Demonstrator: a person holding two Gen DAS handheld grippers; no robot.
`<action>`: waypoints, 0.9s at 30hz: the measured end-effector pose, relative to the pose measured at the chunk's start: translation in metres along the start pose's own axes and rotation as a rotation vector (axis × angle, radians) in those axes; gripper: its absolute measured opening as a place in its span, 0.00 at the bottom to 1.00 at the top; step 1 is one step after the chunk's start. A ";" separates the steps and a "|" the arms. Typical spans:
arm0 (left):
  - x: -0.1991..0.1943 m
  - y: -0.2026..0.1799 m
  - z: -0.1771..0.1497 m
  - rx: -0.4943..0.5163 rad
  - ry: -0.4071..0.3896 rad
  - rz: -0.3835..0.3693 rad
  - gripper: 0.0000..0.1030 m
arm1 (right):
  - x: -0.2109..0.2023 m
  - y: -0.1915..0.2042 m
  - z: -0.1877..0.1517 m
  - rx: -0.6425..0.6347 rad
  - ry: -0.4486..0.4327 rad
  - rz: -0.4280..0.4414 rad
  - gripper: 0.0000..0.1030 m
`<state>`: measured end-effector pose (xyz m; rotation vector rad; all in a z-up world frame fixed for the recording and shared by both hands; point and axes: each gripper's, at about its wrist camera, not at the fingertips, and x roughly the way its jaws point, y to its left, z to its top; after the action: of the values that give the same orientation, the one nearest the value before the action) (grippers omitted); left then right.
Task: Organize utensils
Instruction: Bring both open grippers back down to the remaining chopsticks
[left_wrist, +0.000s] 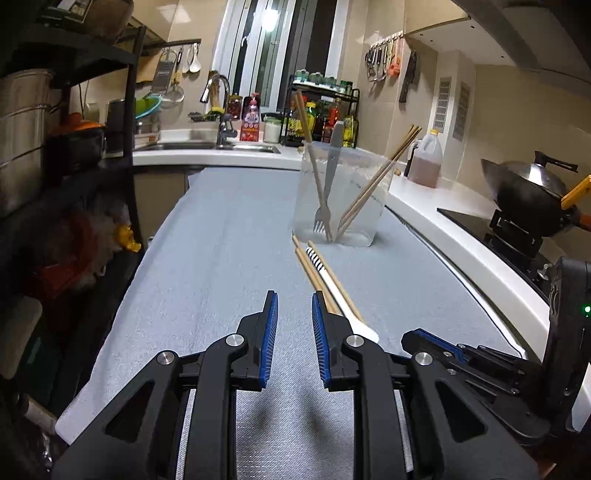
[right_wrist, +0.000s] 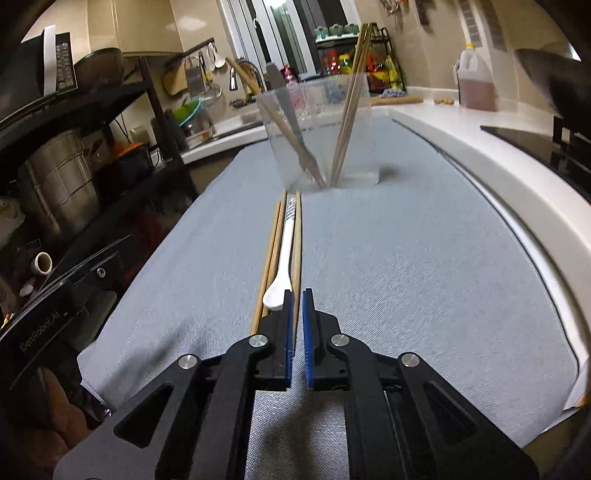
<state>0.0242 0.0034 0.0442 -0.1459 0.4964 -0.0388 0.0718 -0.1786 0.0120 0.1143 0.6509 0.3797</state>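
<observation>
left jaws: my left gripper (left_wrist: 294, 308) stands nearest the lens, blue pads a modest gap apart, bare cloth between them, gripping nothing.
right jaws: my right gripper (right_wrist: 297, 300) has its pads drawn to a thin slit; the rightmost chopstick (right_wrist: 297, 236) runs into that slit, though i cannot tell whether the pads truly press on it.
cloth: a pale grey towel (left_wrist: 221, 236) covers the counter under both of my tools.
loose utensils: a white spoon (right_wrist: 282, 262) with a black-striped handle end lies on the towel, bowl toward me, handle pointing at the container.
loose chopsticks: two more wooden chopsticks (right_wrist: 271, 251) lie just left of the spoon, all roughly parallel; in the left view the bundle passes close by my right-hand finger.
container: a clear plastic tub (left_wrist: 343, 199) stands upright on the towel just beyond the far tips of the loose pieces.
inside it: a metal fork (left_wrist: 325, 206), tines down, and several chopsticks (left_wrist: 376, 181) leaning against the rim.
surroundings: a wok (left_wrist: 532, 192) on the stove to the right, an oil jug (left_wrist: 428, 158) on the white counter, a sink (left_wrist: 221, 147) far back.
other tool: my right gripper's black body (left_wrist: 480, 369) shows at the right edge of the left view.
</observation>
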 end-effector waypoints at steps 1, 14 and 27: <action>0.002 0.002 -0.002 -0.009 0.010 0.002 0.19 | 0.002 0.001 -0.001 -0.005 0.004 0.000 0.08; 0.013 -0.005 -0.015 -0.008 0.055 -0.022 0.19 | 0.017 -0.004 -0.011 -0.024 0.067 -0.026 0.04; 0.036 -0.043 -0.044 0.055 0.157 -0.094 0.19 | -0.015 -0.049 -0.019 0.035 -0.008 -0.135 0.04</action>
<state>0.0350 -0.0474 -0.0042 -0.1129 0.6448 -0.1565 0.0647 -0.2293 -0.0054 0.1050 0.6541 0.2382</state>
